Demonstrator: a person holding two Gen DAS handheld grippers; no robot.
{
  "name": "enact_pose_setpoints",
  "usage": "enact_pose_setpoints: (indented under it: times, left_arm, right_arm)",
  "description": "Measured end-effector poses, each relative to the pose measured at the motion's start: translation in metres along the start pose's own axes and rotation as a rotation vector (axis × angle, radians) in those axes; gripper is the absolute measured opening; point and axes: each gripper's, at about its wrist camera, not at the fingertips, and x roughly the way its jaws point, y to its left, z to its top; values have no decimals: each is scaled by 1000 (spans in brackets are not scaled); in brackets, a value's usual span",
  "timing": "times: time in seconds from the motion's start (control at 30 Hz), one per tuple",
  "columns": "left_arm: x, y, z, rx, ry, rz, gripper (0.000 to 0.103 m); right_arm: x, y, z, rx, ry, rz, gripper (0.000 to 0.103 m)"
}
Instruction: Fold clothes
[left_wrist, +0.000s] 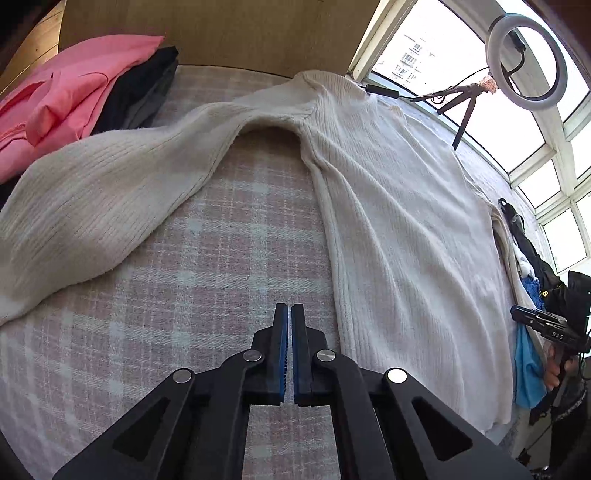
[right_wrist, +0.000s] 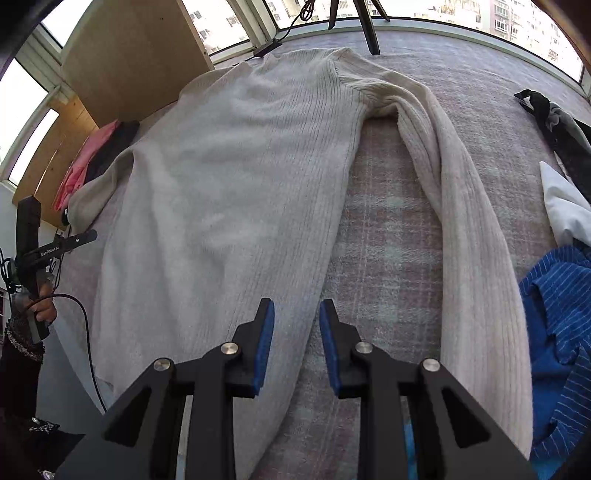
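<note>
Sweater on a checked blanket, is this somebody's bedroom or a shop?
Probably a home room, not a shop. The cream sweater lies on a plaid blanket, folded clothes sit nearby, and a ring light stands by big windows.

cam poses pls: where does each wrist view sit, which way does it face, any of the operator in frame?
Left wrist: rides the left gripper, jaws shut, by the cream sweater's left side, facing its collar; the right hand shows at the far right.
Right wrist: rides the right gripper, jaws open, over the sweater's hem, facing the windows; the left hand shows at the far left.
Shared: sweater, plaid blanket, pink garment.
</note>
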Motion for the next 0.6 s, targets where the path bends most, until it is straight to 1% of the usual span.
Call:
enact_pose_setpoints:
  times: [0.03, 0.07, 0.1, 0.13, 0.2, 0.3, 0.33, 0.37, 0.4, 0.43, 0.47, 0.5, 0.53, 0.57, 0.6]
  left_arm:
    - [-5, -9, -5, 23, 6, -8, 10]
    - [-8, -18, -12, 48, 16, -11, 21]
    - [-11, -25, -19, 66, 30, -15, 31]
    - [-11, -32, -29, 77, 49, -20, 33]
    - [-8, -44, -47, 92, 97, -25, 33]
    - [6, -59, -68, 125, 156, 7, 34]
    - [12, -62, -73, 132, 172, 18, 33]
    - [14, -64, -76, 137, 161, 20, 31]
    - [14, -67, -77, 143, 138, 9, 20]
    - [17, -69, -77, 150, 133, -10, 7]
    - [20, -70, -76, 160, 136, -27, 5]
    - [21, -70, -75, 155, 137, -47, 5]
    - [19, -67, -72, 137, 137, -69, 4]
    - [16, -65, -70, 119, 137, -91, 4]
    - [7, -59, -69, 94, 122, -111, 4]
  right_arm:
    - [-4, 1, -6, 8, 1, 15, 25]
    - [-8, 2, -13, 12, 3, 26, 25]
    - [-12, 3, -21, 10, 3, 27, 25]
    - [-16, 4, -30, 10, 5, 19, 25]
    - [-21, 5, -49, 12, 12, 0, 25]
    - [-23, 4, -75, 40, 38, 26, 25]
    - [-22, 6, -81, 42, 43, 30, 25]
    - [-19, 7, -87, 43, 49, 32, 25]
    - [-17, 8, -91, 44, 55, 33, 25]
    - [-14, 10, -93, 45, 58, 36, 25]
    - [-10, 13, -95, 43, 60, 48, 25]
    - [-6, 17, -97, 30, 62, 67, 24]
    - [-3, 23, -97, 10, 61, 78, 17]
    - [-4, 28, -95, 3, 56, 83, 3]
    - [-6, 34, -93, 4, 49, 87, 3]
